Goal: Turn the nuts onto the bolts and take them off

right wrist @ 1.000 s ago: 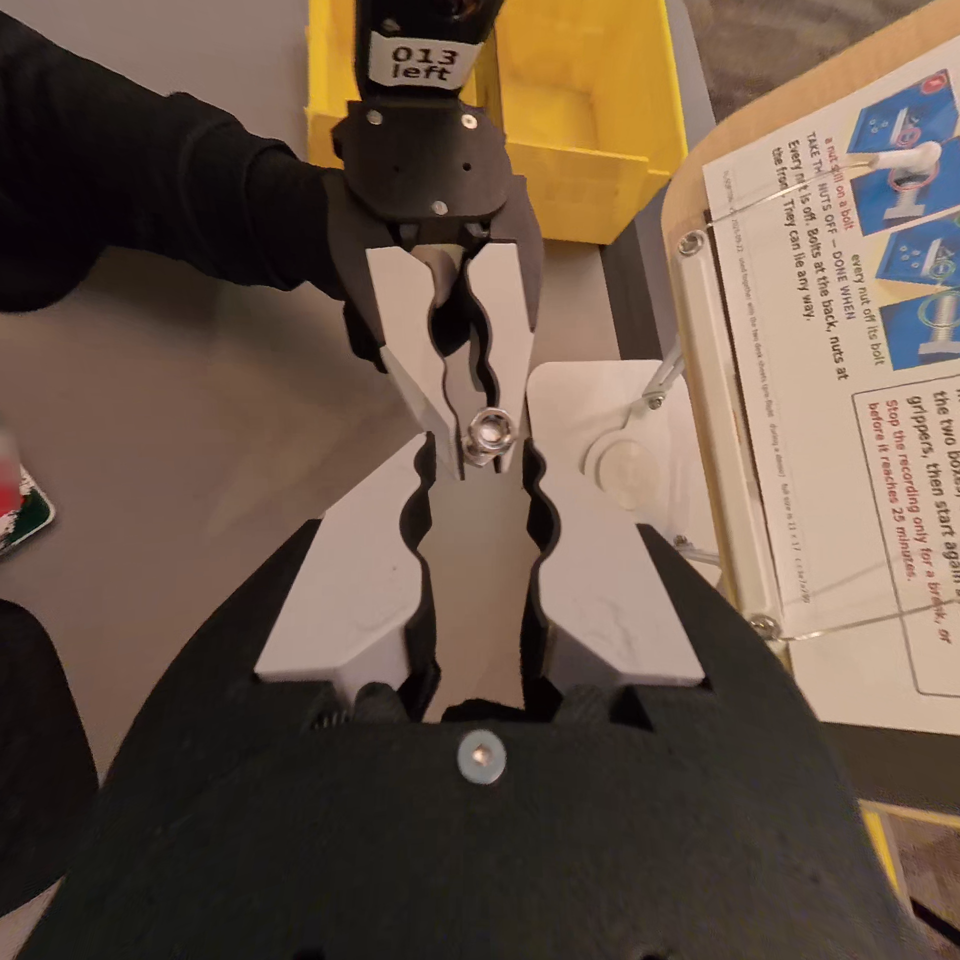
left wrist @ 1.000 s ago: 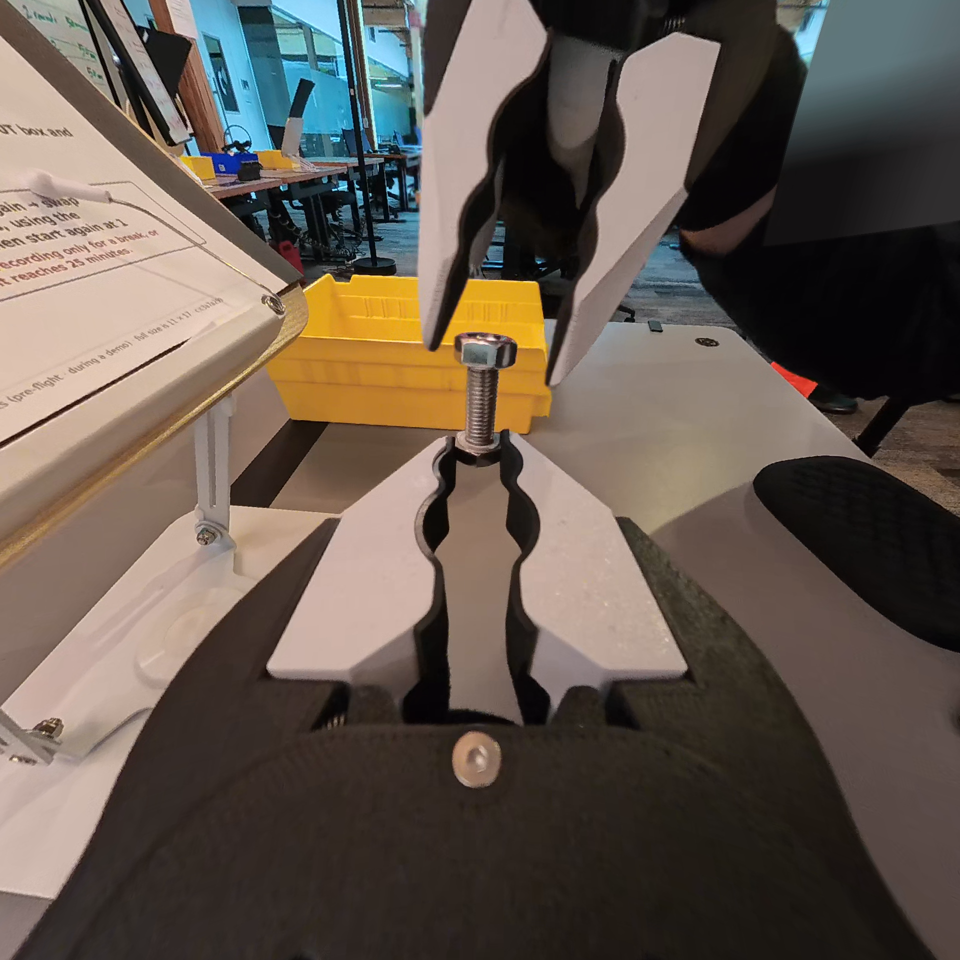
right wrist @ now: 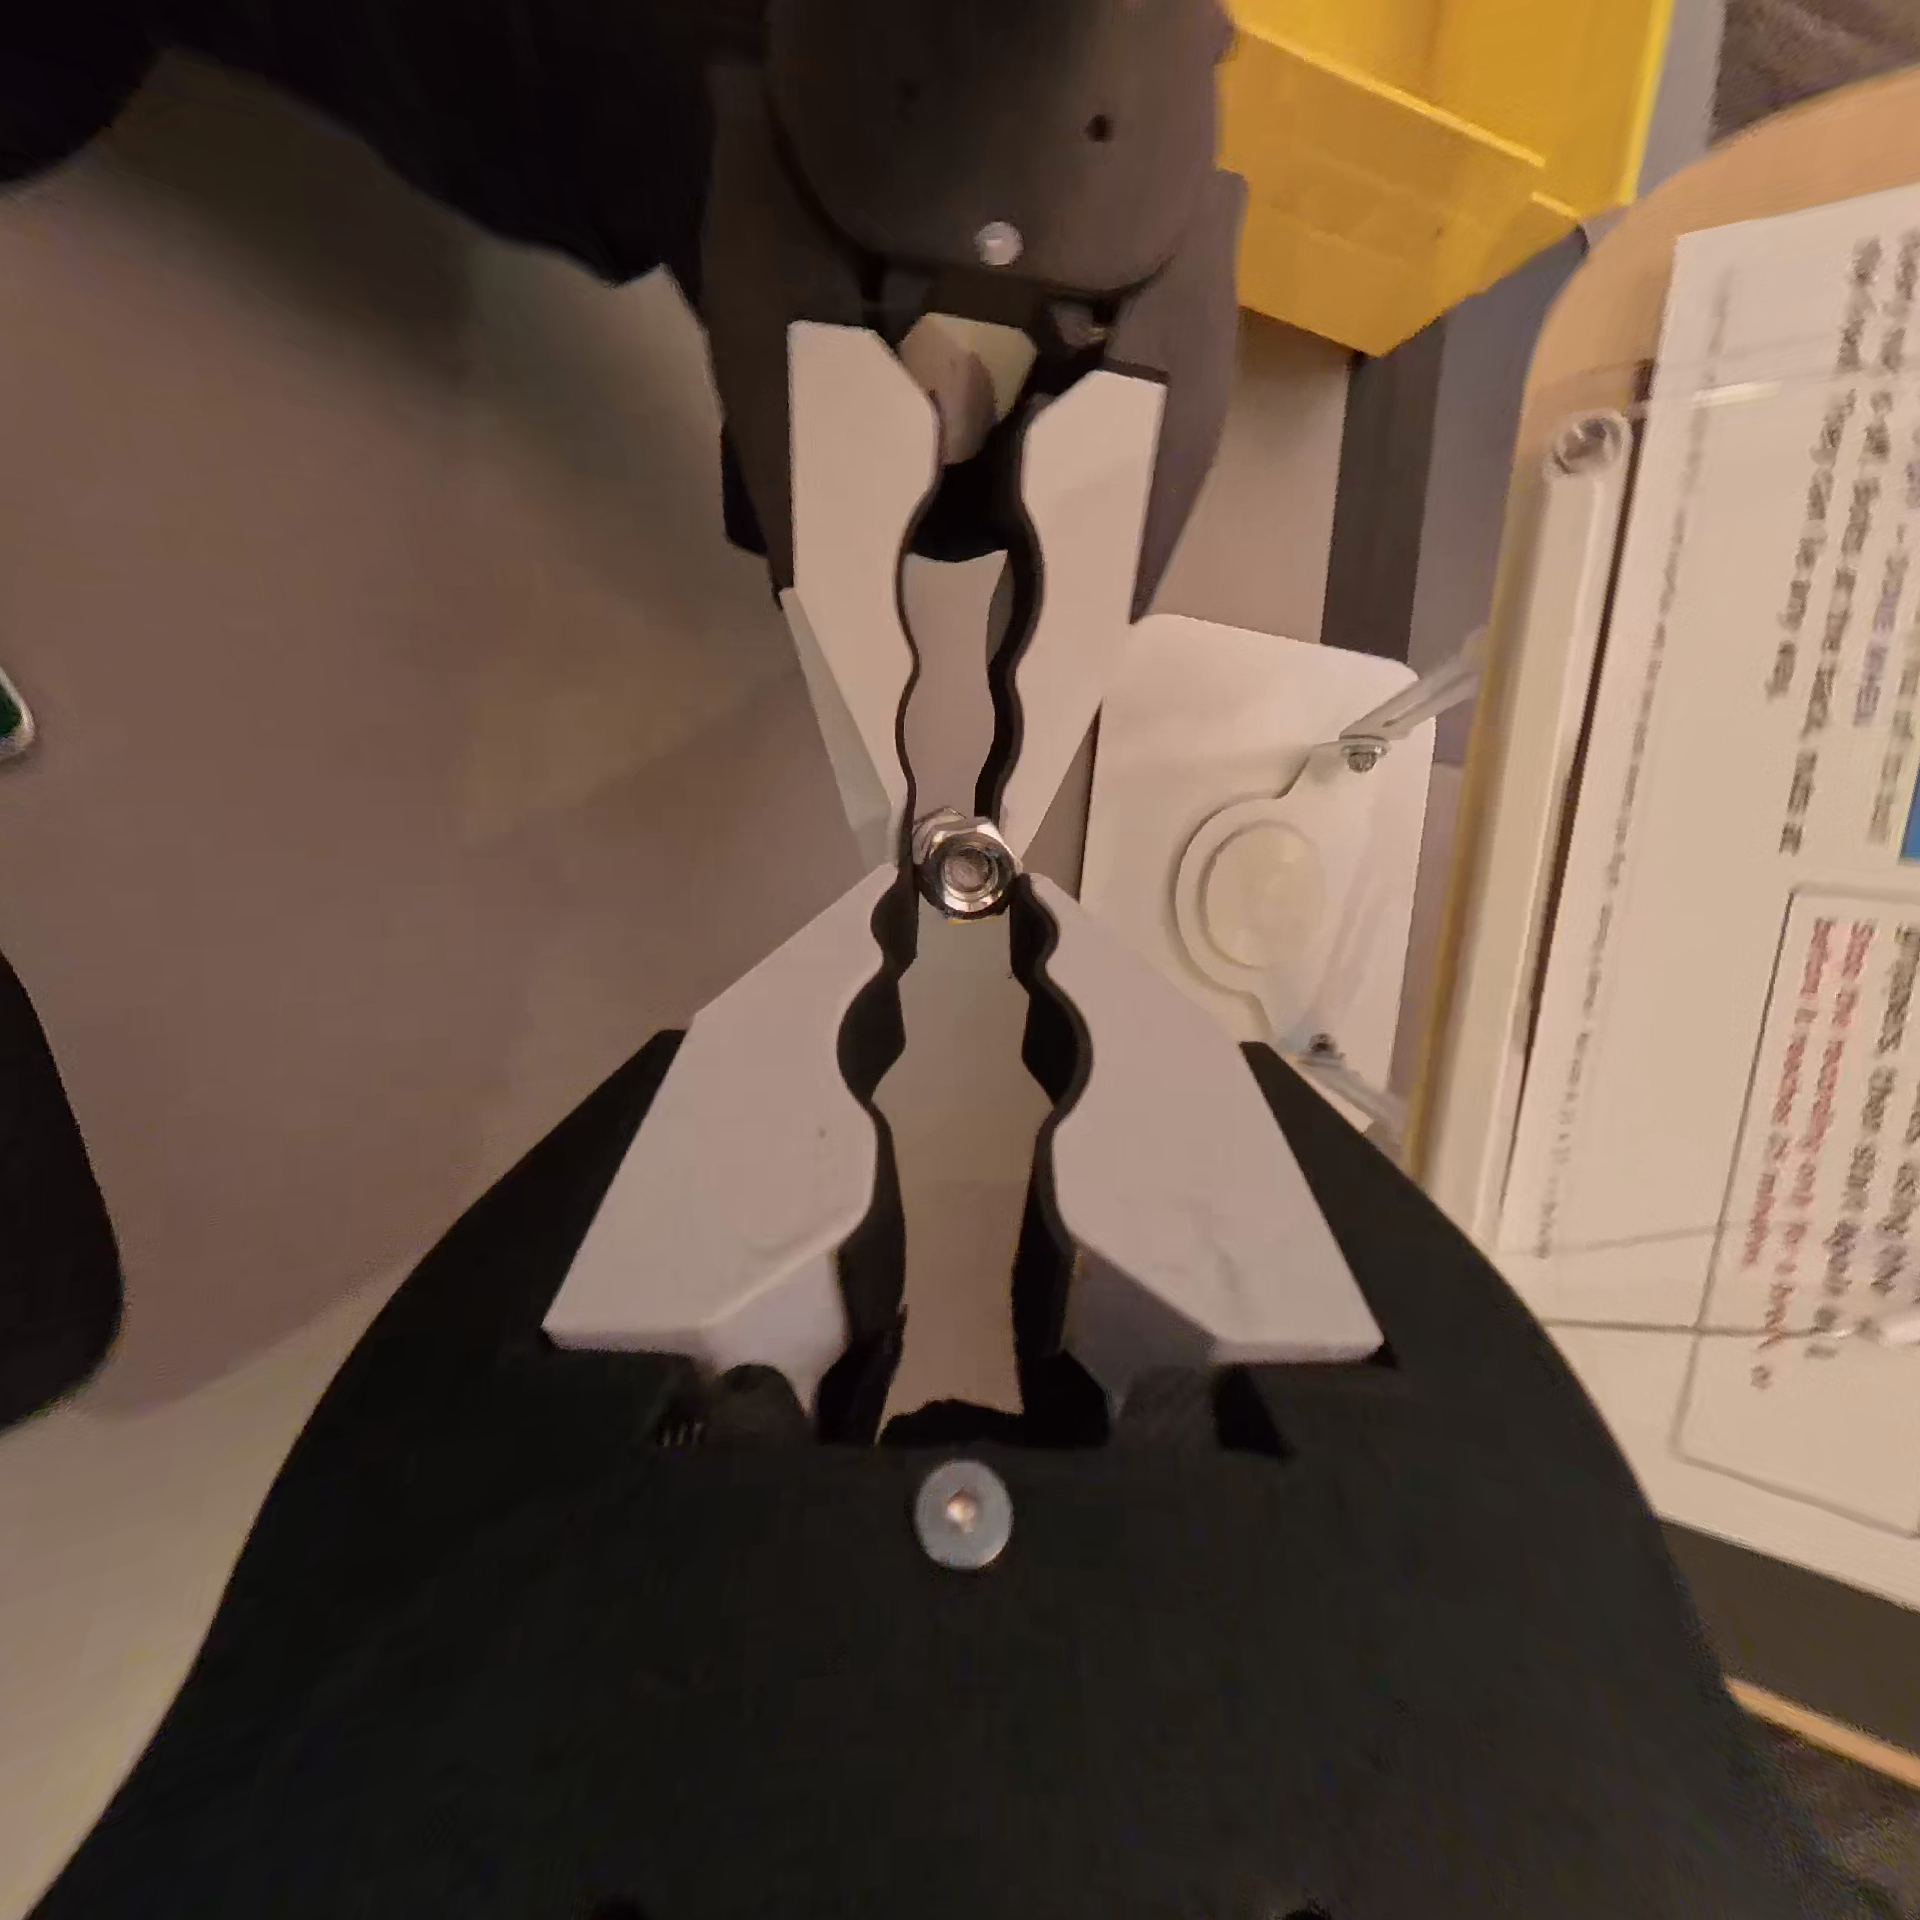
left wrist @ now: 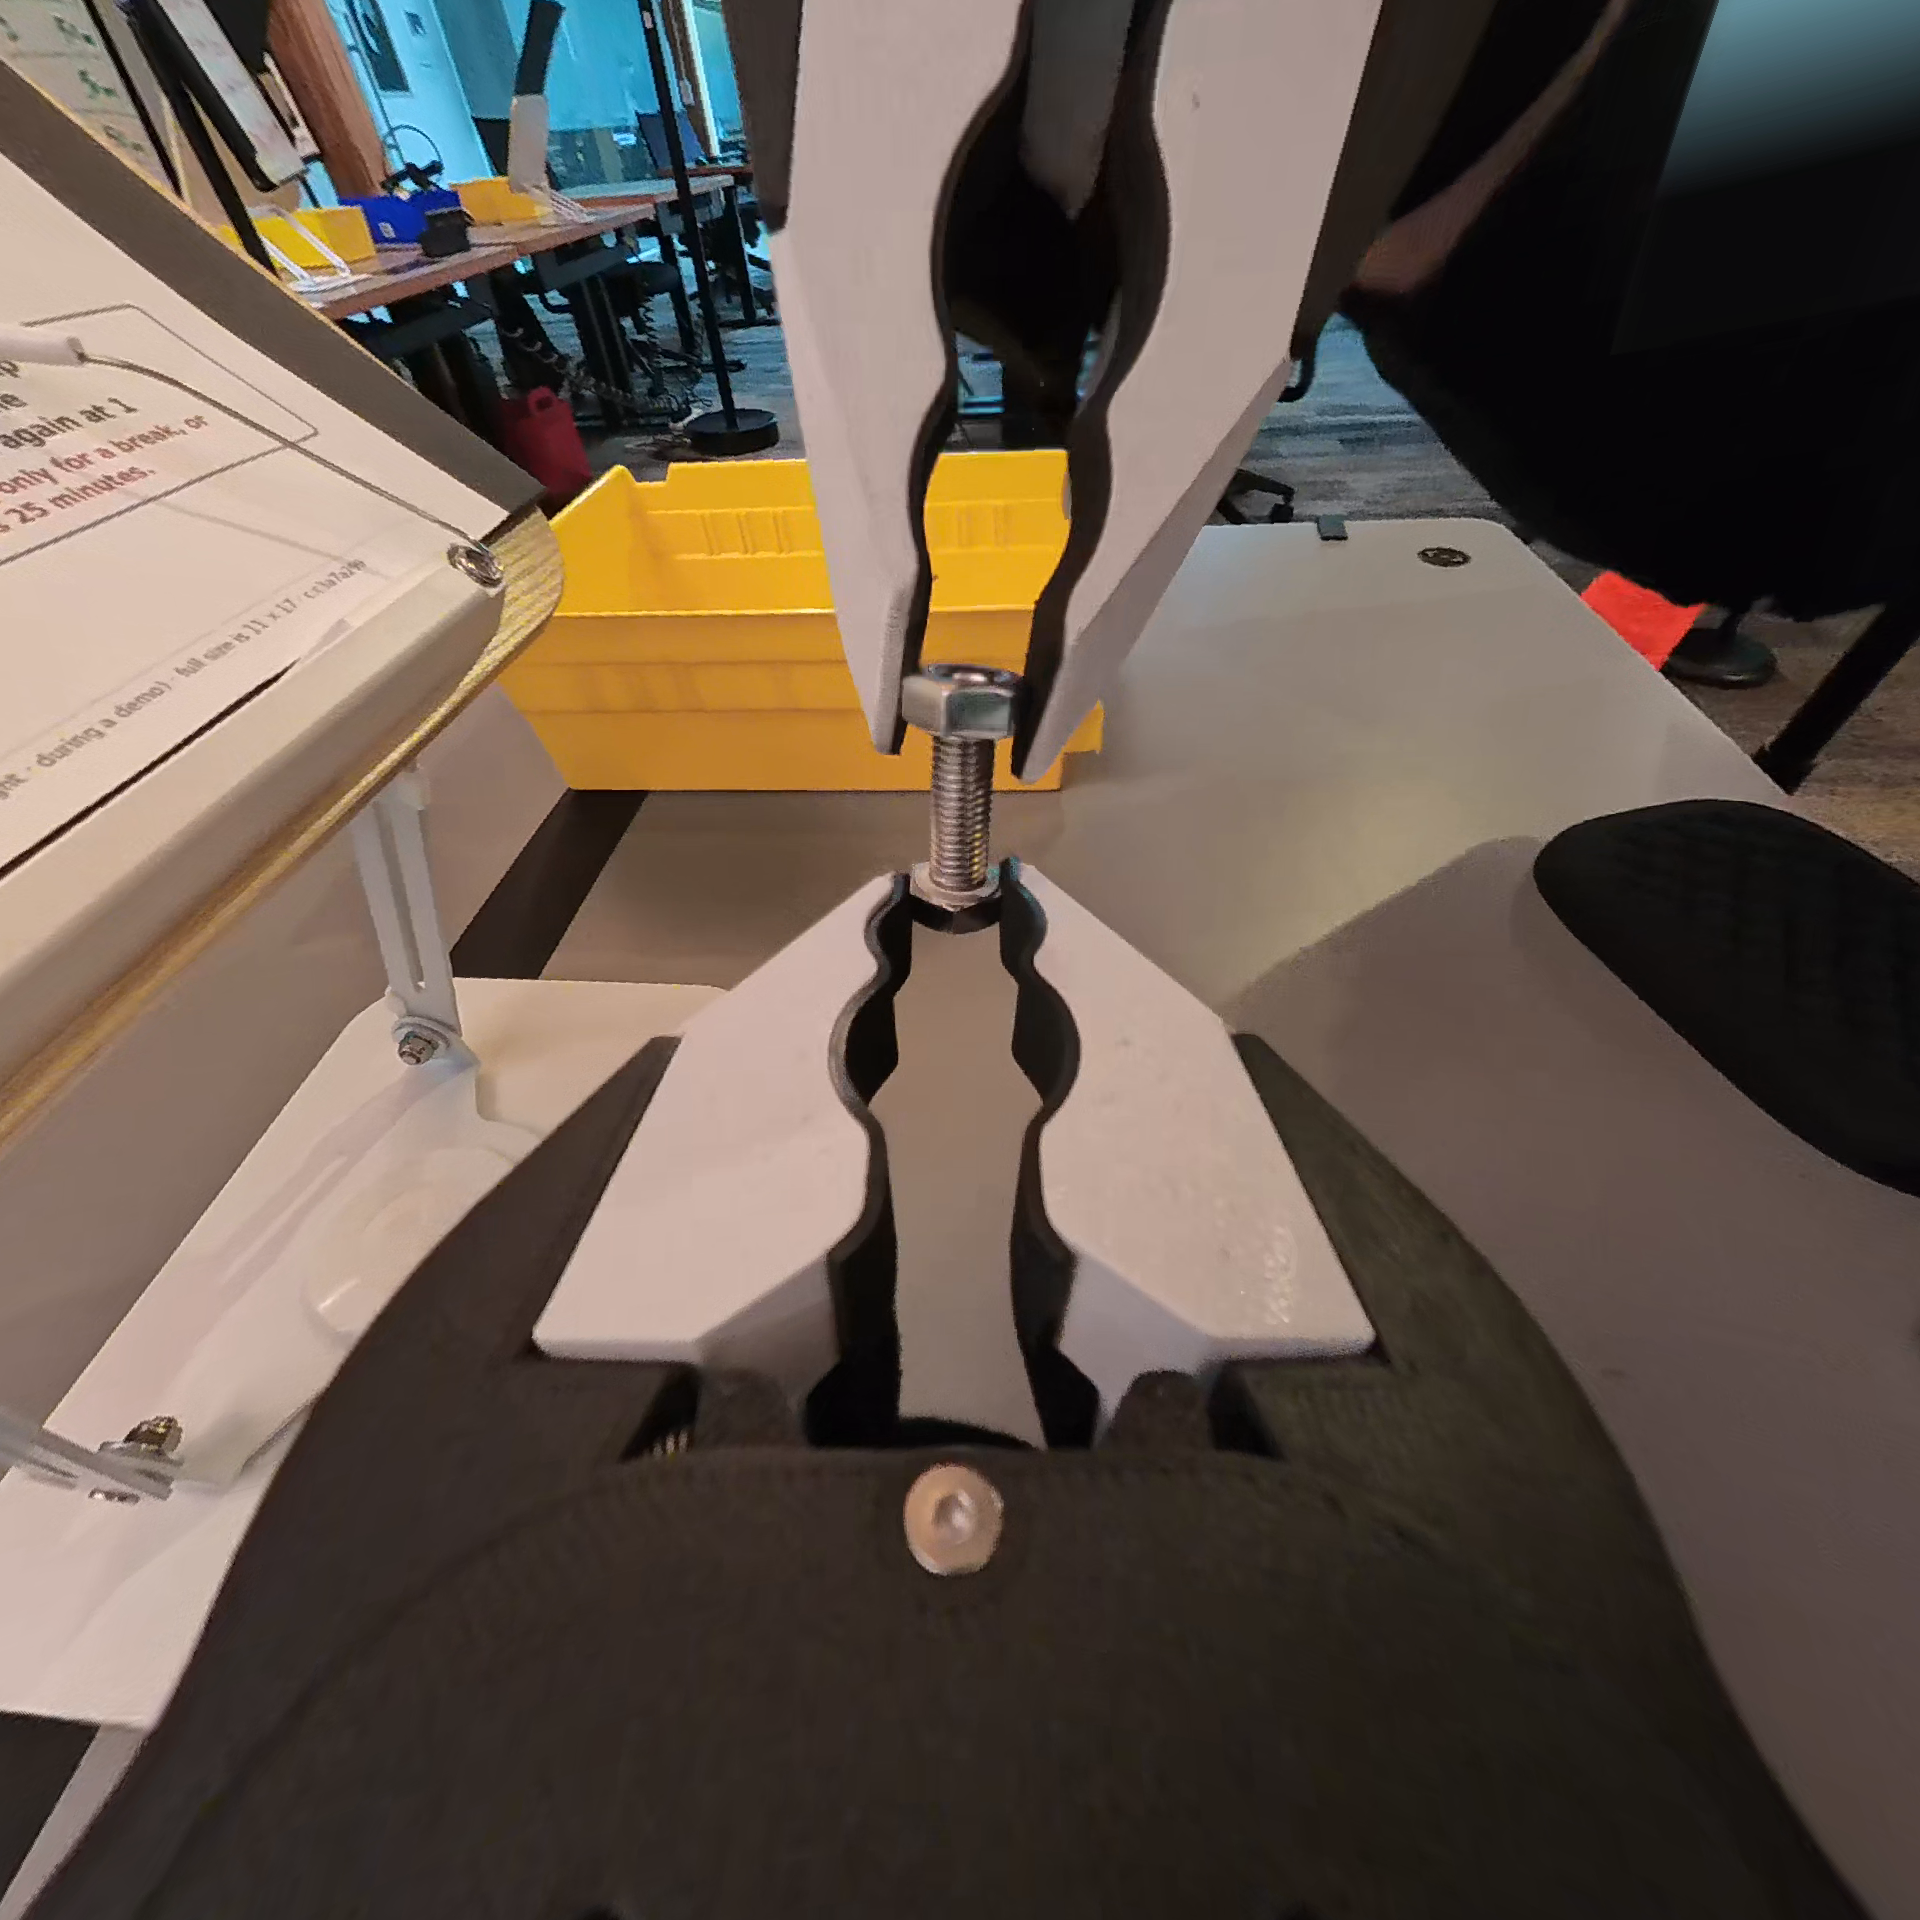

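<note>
Since a second ago the right gripper (left wrist: pixel 956 743) has come down, its jaws now clamped on the nut (left wrist: pixel 961 698) atop the upright bolt (left wrist: pixel 958 816). Below, the left gripper (left wrist: pixel 954 896) has its jaws clenched on the bolt's head. Beneath lies the grey surface (left wrist: pixel 1351 748), an office room behind. A yellow bin (left wrist: pixel 707 665) stands beyond, its contents unseen. Only the right wrist view looks down on the instruction sheet (right wrist: pixel 1725 831).

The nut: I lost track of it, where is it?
In the left wrist view the nut sits atop the upright bolt, between the right gripper fingers, before the yellow bin.
</note>
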